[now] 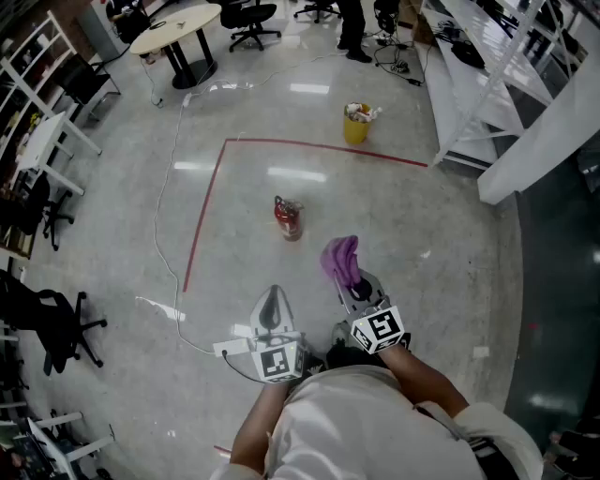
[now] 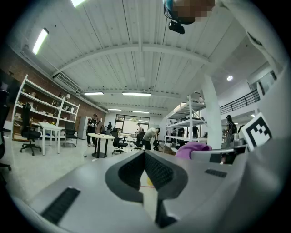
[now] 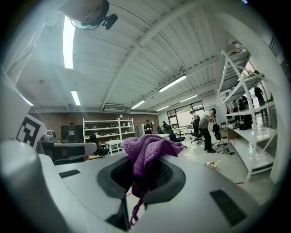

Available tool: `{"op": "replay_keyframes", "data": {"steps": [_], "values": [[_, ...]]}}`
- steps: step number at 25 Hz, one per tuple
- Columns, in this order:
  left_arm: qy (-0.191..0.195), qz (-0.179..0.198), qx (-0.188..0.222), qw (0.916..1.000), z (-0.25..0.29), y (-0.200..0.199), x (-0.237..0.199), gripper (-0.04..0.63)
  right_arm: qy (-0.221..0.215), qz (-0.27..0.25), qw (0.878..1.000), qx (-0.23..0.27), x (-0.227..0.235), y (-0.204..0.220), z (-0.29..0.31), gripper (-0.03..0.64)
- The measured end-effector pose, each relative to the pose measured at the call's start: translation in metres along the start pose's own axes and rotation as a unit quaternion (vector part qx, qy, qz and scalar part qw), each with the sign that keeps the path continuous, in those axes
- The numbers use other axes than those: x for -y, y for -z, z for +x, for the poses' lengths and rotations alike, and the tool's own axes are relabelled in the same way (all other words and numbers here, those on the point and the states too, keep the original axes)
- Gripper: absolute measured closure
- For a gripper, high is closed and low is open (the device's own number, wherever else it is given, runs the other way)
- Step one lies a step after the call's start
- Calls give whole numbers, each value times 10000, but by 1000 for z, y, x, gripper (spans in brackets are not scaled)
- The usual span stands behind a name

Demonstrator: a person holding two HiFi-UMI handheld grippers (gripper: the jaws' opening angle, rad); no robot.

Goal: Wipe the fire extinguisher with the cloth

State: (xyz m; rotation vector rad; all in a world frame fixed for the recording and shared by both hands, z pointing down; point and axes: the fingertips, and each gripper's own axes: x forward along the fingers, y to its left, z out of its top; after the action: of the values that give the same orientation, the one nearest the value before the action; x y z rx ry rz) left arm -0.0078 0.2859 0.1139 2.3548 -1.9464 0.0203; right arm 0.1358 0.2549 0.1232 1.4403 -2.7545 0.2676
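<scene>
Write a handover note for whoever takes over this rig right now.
Left hand-held gripper: shut, empty.
Right hand-held gripper: shut on the purple cloth.
Fire extinguisher: on the floor ahead of both grippers, touched by neither.
Done: cloth in the gripper.
To do: bring the cloth to the extinguisher and wipe it.

A polished grey floor (image 1: 403, 244) mirrors the ceiling lights, and a red tape line (image 1: 319, 147) crosses it. A round table (image 1: 173, 26) and black office chairs (image 1: 251, 14) stand at the far end. White shelving (image 1: 445, 94) lines the right side. Strip lights (image 3: 68, 43) hang from a white ribbed ceiling (image 2: 136, 68).
</scene>
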Motion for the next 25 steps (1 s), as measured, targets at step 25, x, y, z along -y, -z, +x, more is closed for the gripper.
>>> {"op": "replay_keyframes", "data": {"steps": [25], "values": [[-225, 19, -11, 9997, 16, -9, 0, 591, -166, -136, 9998, 3, 19, 1, 11, 568]]}}
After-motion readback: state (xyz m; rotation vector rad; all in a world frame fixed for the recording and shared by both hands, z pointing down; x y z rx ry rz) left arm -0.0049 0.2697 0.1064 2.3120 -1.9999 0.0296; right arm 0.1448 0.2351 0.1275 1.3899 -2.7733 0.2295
